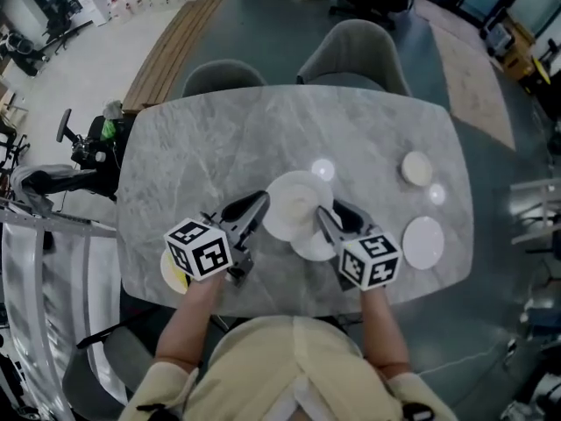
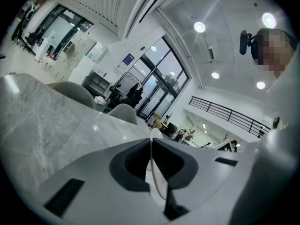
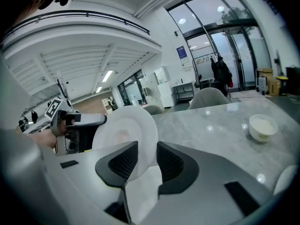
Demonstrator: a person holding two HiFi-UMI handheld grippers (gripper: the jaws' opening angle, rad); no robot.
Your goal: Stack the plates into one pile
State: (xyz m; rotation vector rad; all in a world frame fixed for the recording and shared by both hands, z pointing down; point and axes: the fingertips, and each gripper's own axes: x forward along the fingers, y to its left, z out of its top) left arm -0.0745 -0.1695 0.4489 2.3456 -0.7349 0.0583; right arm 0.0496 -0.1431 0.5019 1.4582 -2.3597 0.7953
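Plate (image 1: 294, 204) tilts in left tool (image 1: 261, 203), face toward right tool (image 1: 330, 216).

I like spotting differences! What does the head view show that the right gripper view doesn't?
Only the head view: the marker cube on the right claw and the person's cream top. Only the right gripper view: hanging coats and a balcony railing. Both: the marble table, the small bowl, and the white plate the left claw is shut on.
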